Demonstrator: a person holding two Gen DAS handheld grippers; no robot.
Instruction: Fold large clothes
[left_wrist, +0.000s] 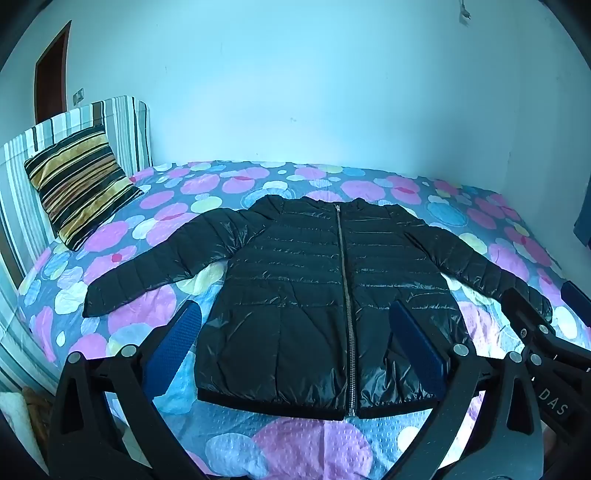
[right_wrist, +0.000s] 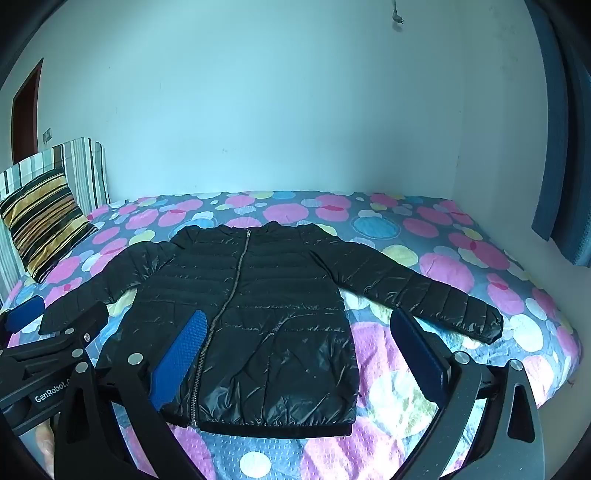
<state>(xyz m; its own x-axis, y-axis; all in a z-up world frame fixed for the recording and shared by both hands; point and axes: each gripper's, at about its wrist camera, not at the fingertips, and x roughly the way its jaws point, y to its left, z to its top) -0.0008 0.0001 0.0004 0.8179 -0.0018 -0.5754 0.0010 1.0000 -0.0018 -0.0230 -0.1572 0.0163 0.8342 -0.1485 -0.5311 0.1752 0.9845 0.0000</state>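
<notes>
The black puffer jacket (left_wrist: 325, 295) lies flat, zipped, sleeves spread, mid-frame on the dotted bedspread (right_wrist: 461, 266); left gripper (left_wrist: 295, 354) and right gripper (right_wrist: 306, 354) hover spread wide, empty; folding seems unstarted; next, likely pinch a sleeve cuff.

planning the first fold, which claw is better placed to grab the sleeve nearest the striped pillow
Left. The left claw hangs open over the jacket hem, on the side of that sleeve. The right claw sits toward the opposite sleeve.
</notes>
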